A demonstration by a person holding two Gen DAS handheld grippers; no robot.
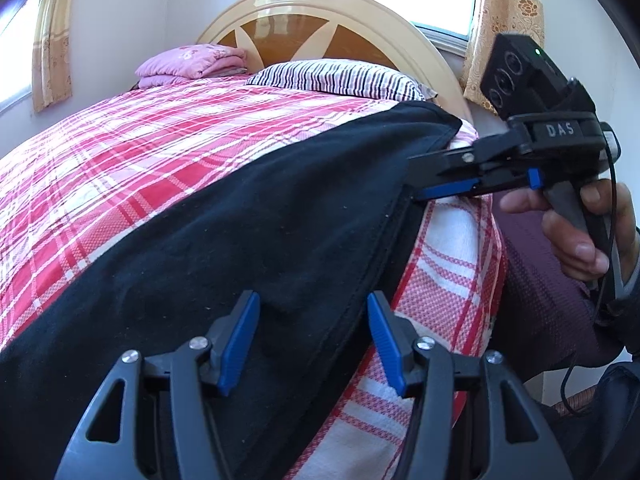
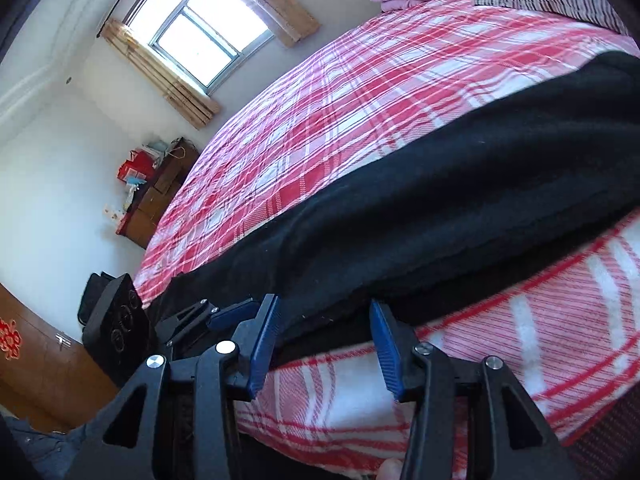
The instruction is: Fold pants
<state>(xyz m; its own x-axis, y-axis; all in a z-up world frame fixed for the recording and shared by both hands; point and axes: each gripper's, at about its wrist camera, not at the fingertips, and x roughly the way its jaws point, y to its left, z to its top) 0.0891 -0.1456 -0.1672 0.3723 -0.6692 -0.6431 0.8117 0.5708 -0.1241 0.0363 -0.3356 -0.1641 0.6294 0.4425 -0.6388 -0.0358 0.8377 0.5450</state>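
Observation:
Black pants [image 1: 248, 232] lie stretched along the near side of a bed with a red and white plaid sheet [image 1: 120, 152]. My left gripper [image 1: 312, 324] hovers low over one end of them. Its blue pads stand apart, with the pants' hemmed edge running between them and no pad pressing the cloth. In the right wrist view the same pants [image 2: 440, 200] cross the bed. My right gripper [image 2: 324, 328] is at their near edge, open, with the folded edge between its fingers. The right gripper [image 1: 418, 178] also shows side-on at the pants' edge, held by a hand [image 1: 576, 232].
A striped pillow [image 1: 336, 76] and a folded pink blanket [image 1: 192, 60] lie by the wooden headboard [image 1: 320, 8]. The bed's edge drops off at the right [image 1: 472, 280]. A low wooden cabinet [image 2: 160, 192] with clutter stands by the far wall. The left gripper [image 2: 200, 316] shows beside mine.

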